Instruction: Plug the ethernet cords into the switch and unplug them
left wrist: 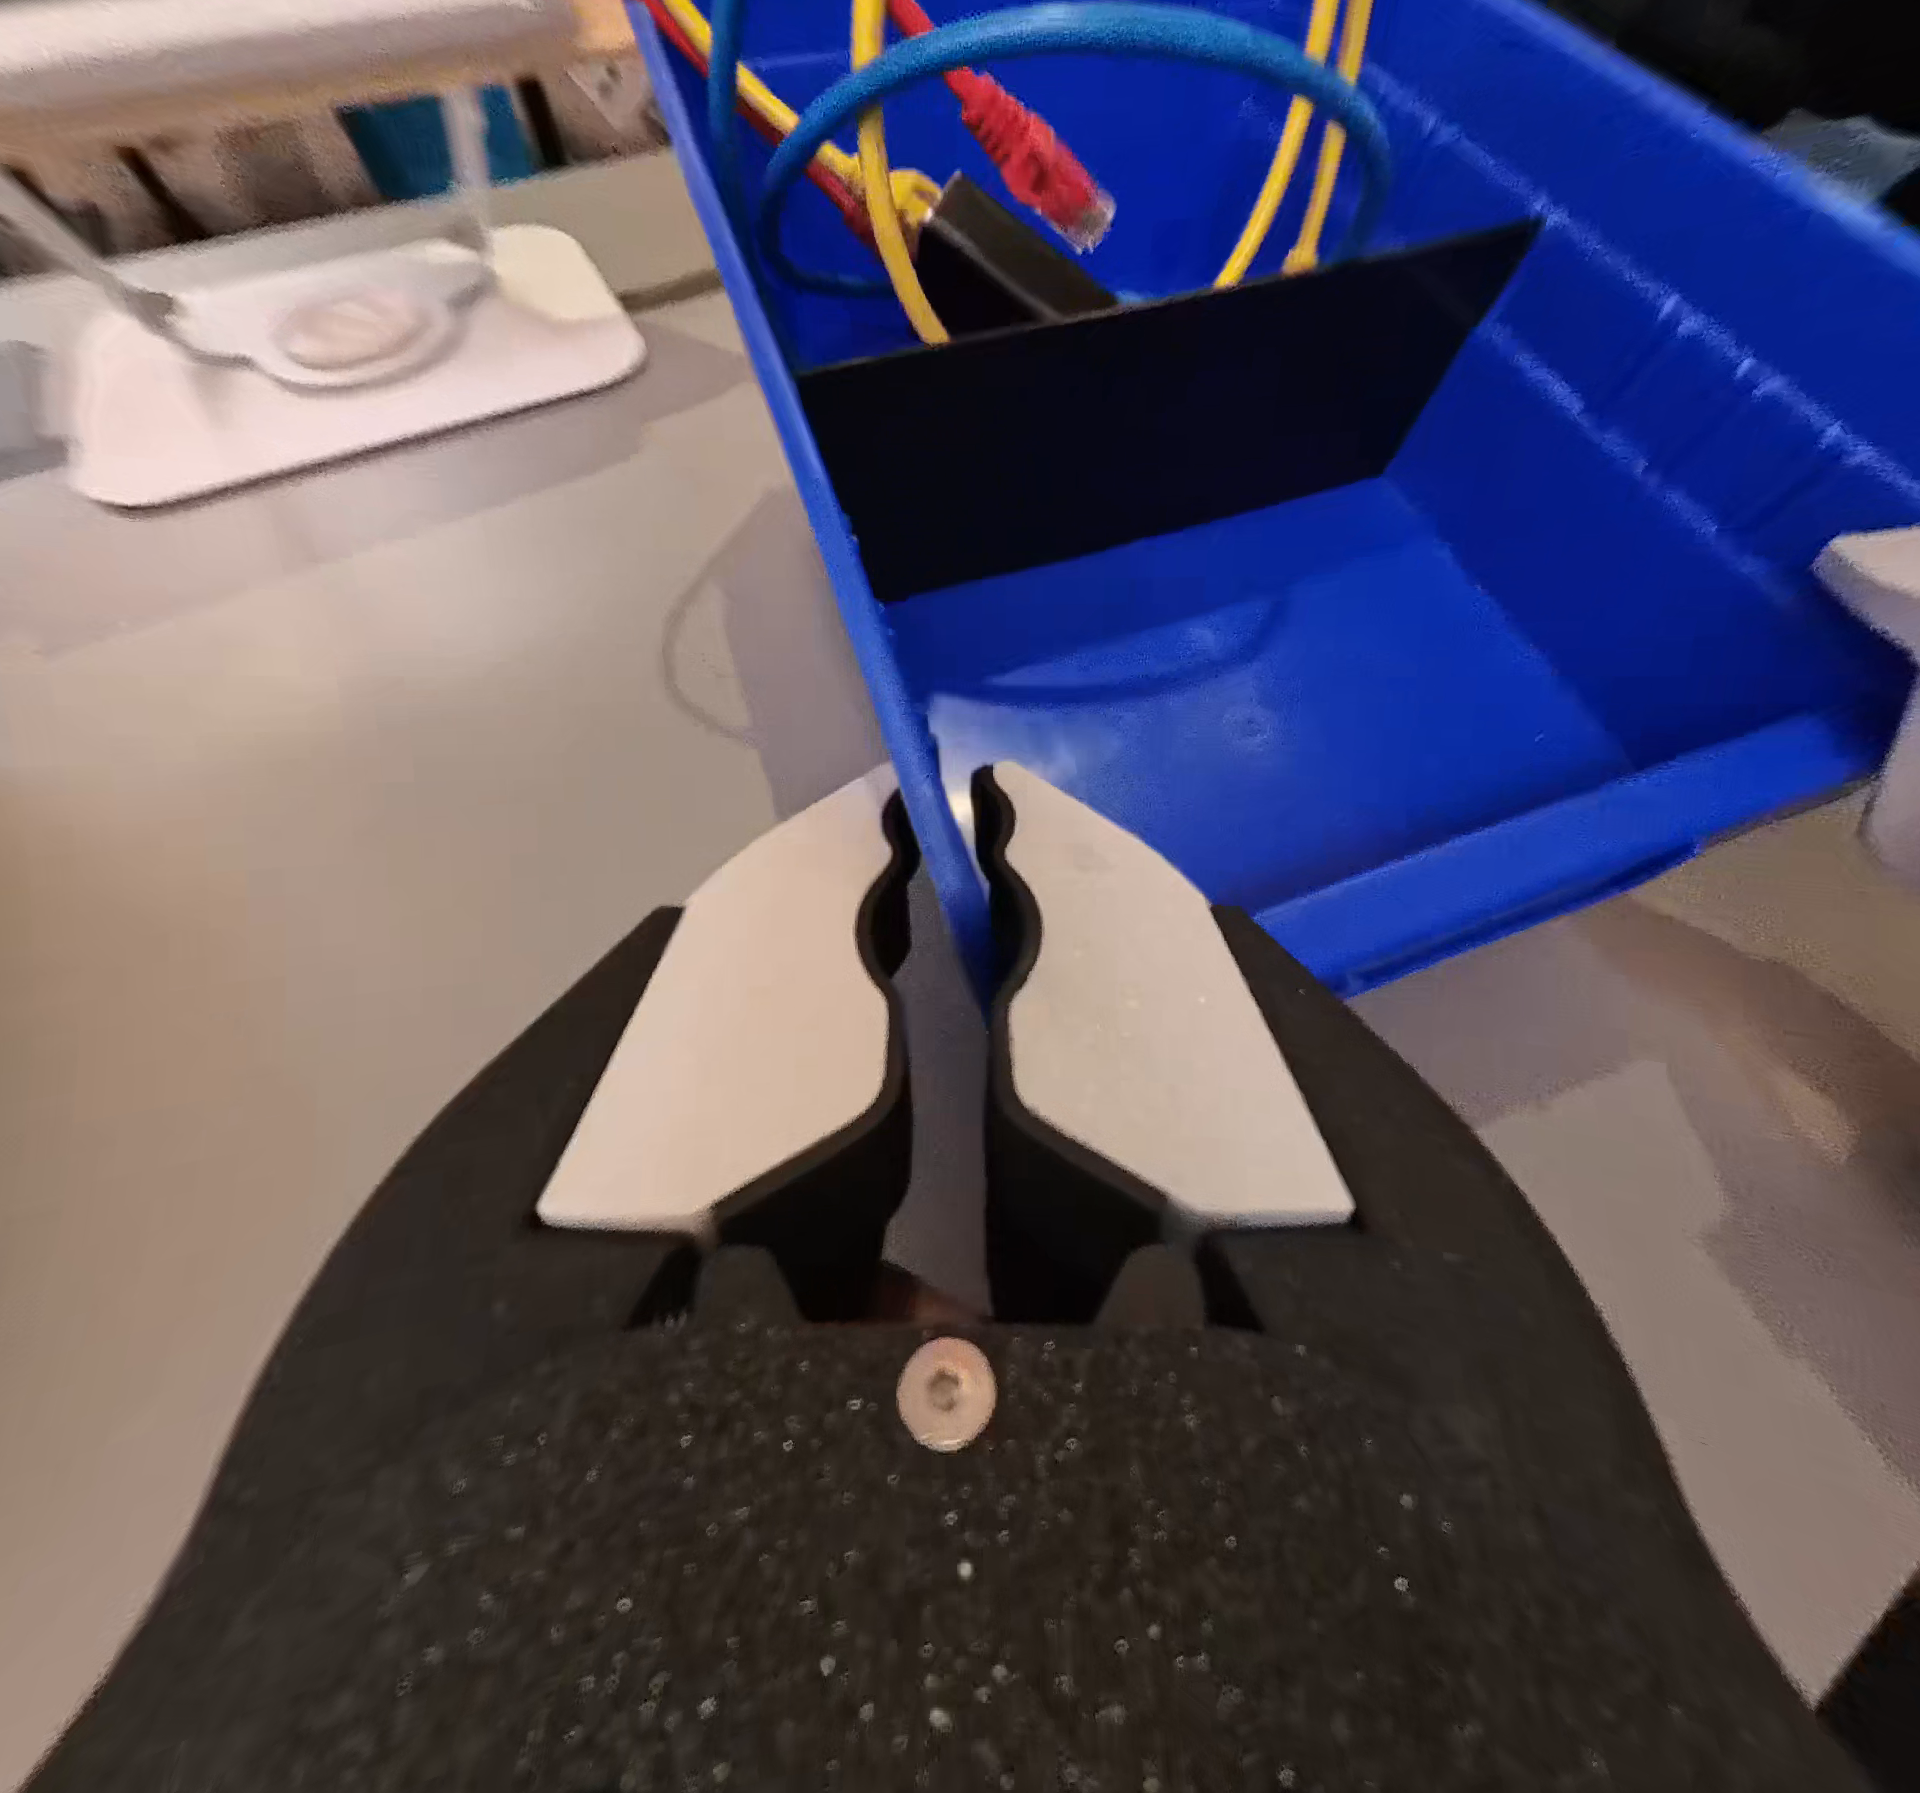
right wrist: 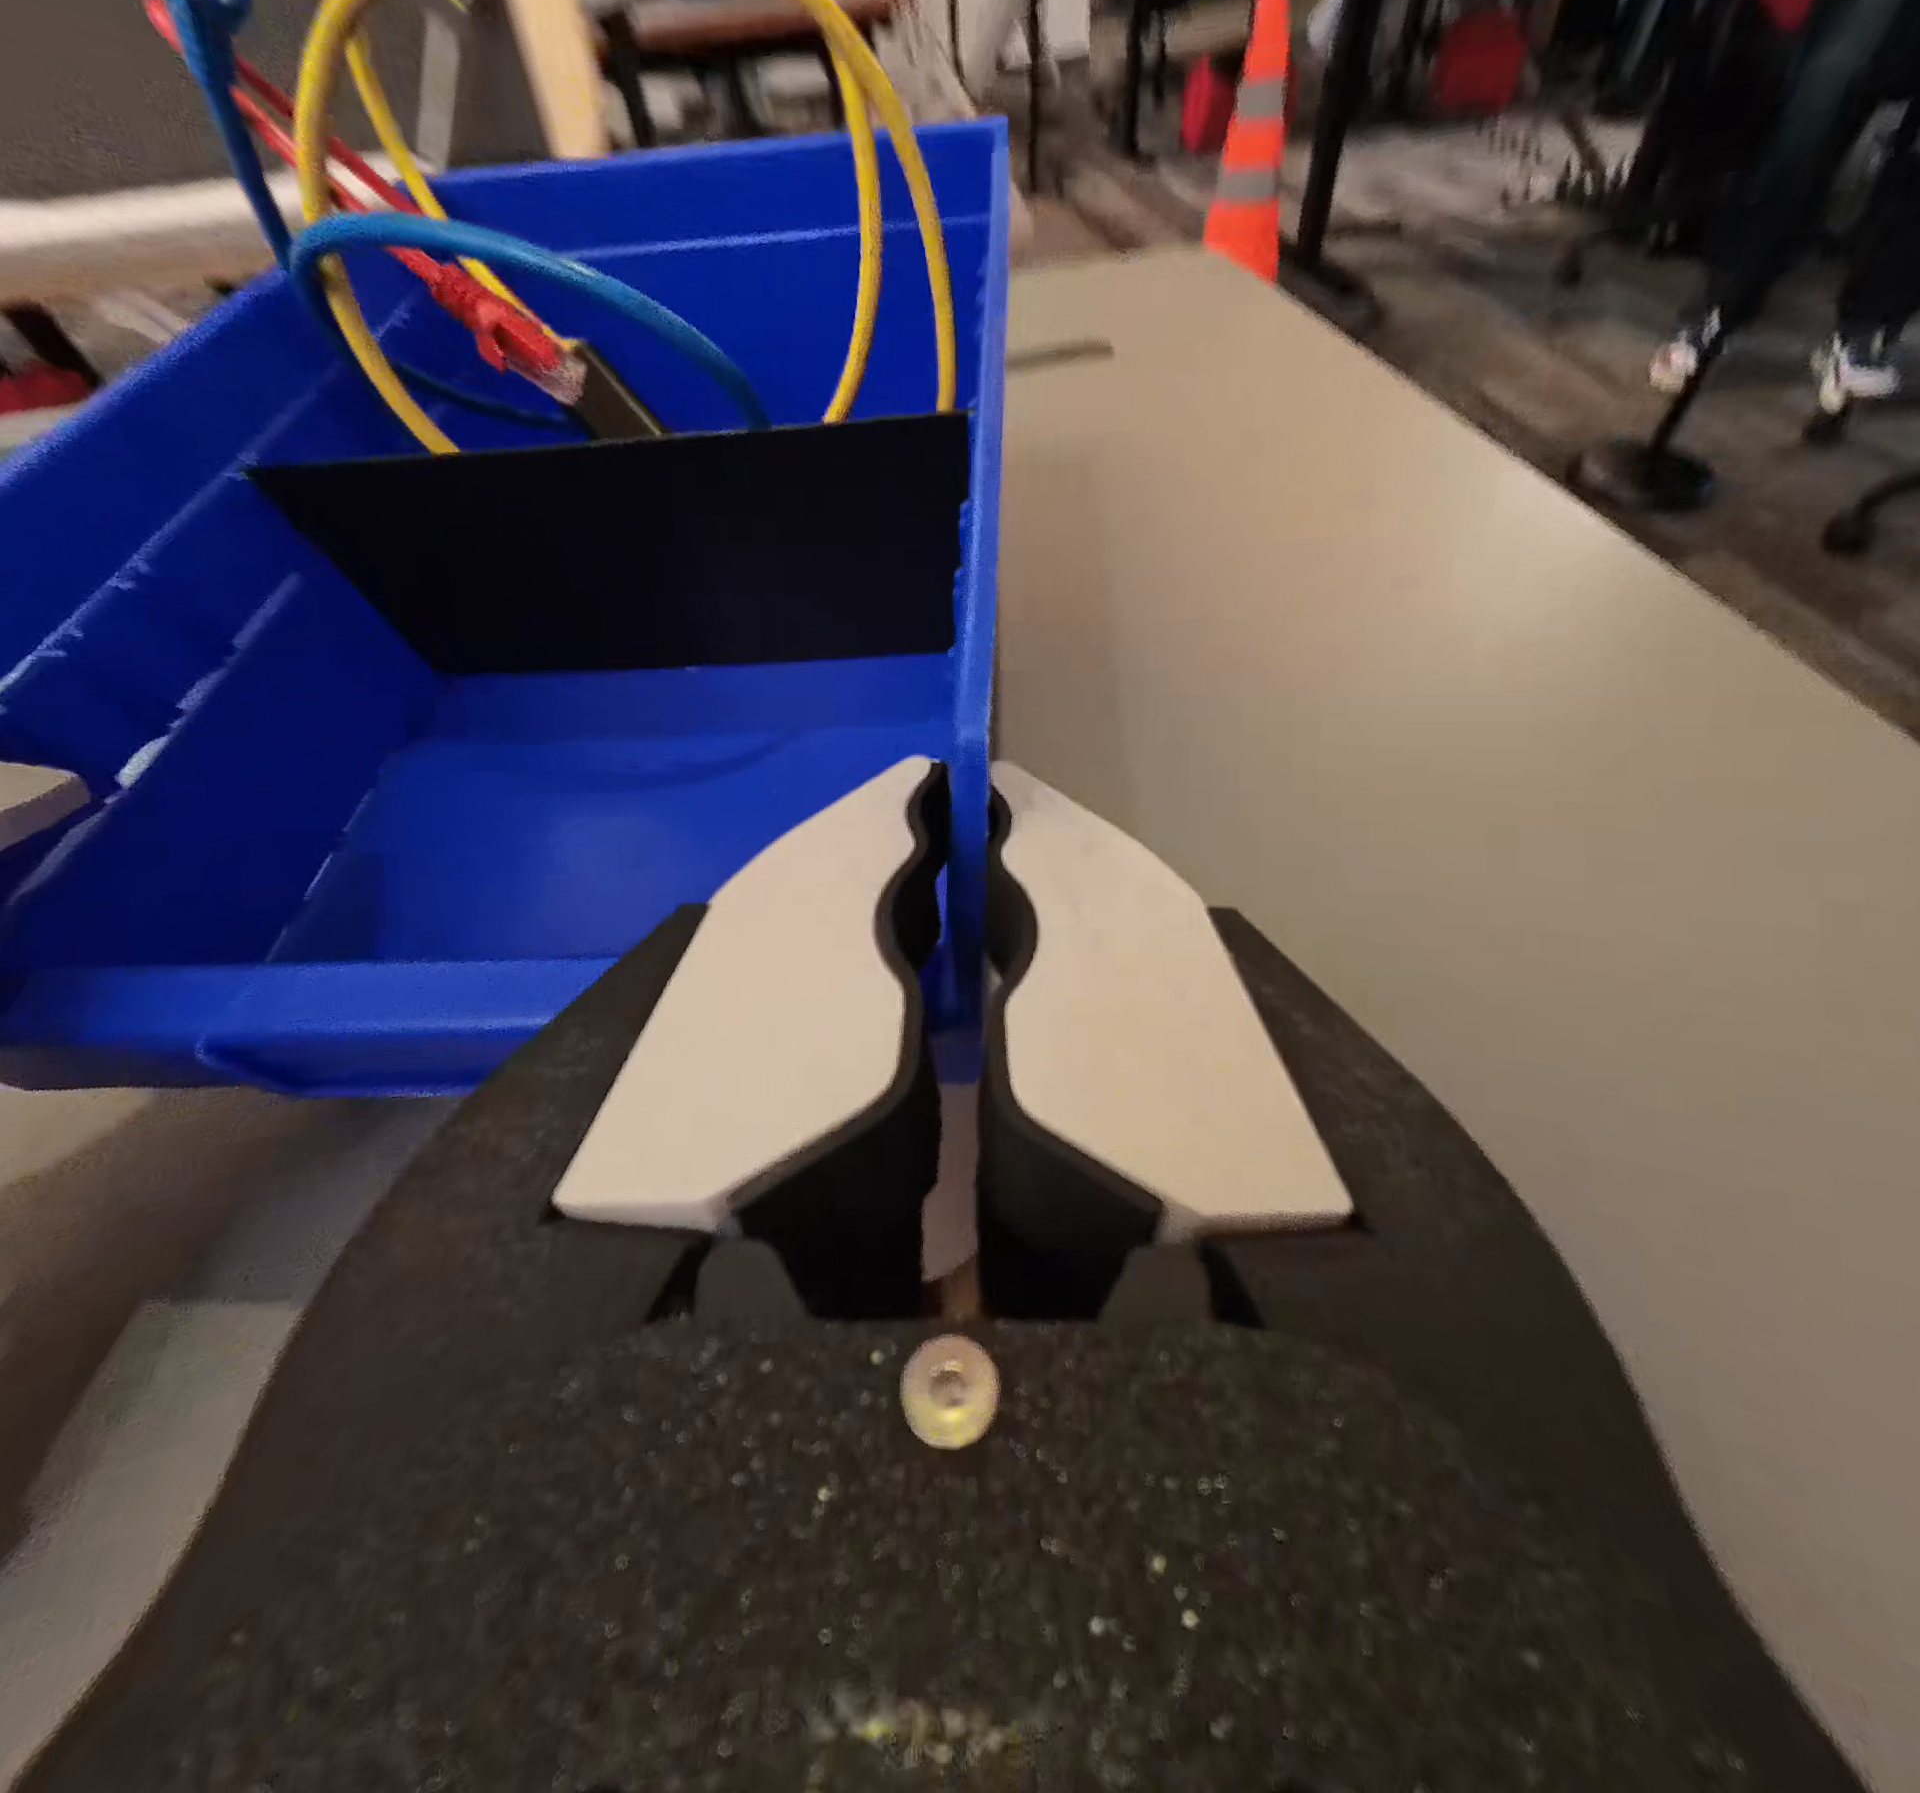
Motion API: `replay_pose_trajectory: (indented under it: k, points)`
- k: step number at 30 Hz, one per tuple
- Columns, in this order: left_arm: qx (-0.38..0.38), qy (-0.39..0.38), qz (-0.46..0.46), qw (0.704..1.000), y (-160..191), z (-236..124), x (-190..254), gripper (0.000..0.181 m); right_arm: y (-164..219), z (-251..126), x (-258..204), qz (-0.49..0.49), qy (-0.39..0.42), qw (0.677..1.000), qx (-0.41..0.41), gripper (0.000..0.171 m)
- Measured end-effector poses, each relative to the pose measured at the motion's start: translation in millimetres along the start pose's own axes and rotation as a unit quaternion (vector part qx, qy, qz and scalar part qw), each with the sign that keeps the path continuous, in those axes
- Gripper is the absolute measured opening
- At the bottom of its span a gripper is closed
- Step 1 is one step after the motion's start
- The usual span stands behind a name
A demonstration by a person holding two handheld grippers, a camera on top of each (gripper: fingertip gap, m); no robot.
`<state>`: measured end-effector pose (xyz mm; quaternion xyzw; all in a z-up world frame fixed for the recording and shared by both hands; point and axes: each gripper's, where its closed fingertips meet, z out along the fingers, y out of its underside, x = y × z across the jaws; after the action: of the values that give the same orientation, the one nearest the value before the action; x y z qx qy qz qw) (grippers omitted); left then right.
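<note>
Grey worktop (left wrist: pixel 312 808) under everything in the left wrist view, with a white lamp base (left wrist: pixel 343 361) lying well off to the left of the blue bin (left wrist: pixel 1558 455). The left tongs (left wrist: pixel 943 808) were nearly pressed together, pinching the bin's left wall at its near corner, wall edge running straight up between the fingers. Behind the black divider (left wrist: pixel 1122 434), in the bin's far compartment, sat a dark box, apparently the switch (left wrist: pixel 997 257), with yellow cords (left wrist: pixel 878 185), a blue cord (left wrist: pixel 1081 29) and a red cord (left wrist: pixel 1029 148) looping over it; the red plug hung loose just above it, not seated.

Over to the right wrist view: same worktop (right wrist: pixel 1403 704), an orange cone (right wrist: pixel 1252 143) on the floor far beyond the bin (right wrist: pixel 665 226). The right tongs (right wrist: pixel 966 798) nipped the bin's right wall at the near corner, almost closed on it. Both tools came in low and level, one on each wall.

This looked like positioning the bin, not plugging yet. Next call: let go of the walls, reach past the divider (right wrist: pixel 644 548), take one plug (right wrist: pixel 520 351) behind its clip, line it up with a port.
</note>
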<state>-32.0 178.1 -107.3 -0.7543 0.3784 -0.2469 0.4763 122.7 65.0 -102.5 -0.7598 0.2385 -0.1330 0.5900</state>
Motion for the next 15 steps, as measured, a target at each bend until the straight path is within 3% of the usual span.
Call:
replay_pose_trajectory:
  k: [1,4,8,12,15]
  points:
    - [0.009,-0.013,0.011,1.000,-1.1,-13.5,-9.9,0.009,-8.5,-7.2,-14.0,-0.004,-0.015,1.000,0.027,0.003]
    - [0.026,-0.048,0.013,0.998,-2.5,-54.6,-47.4,0.008,-25.5,-23.7,-63.9,-0.009,-0.066,0.995,0.081,0.004]
    - [-0.018,-0.099,0.016,0.995,15.3,-90.1,-100.9,0.009,-4.5,-10.8,-127.8,0.009,-0.092,0.996,0.018,0.003]
    - [-0.071,-0.109,-0.024,0.991,50.3,-94.2,-139.2,0.010,22.9,8.6,-171.5,0.000,-0.115,0.992,-0.051,0.003]
    - [-0.072,-0.121,-0.029,0.990,60.8,-90.6,-155.2,0.009,28.5,15.7,-185.7,-0.016,-0.108,0.993,-0.048,0.003]
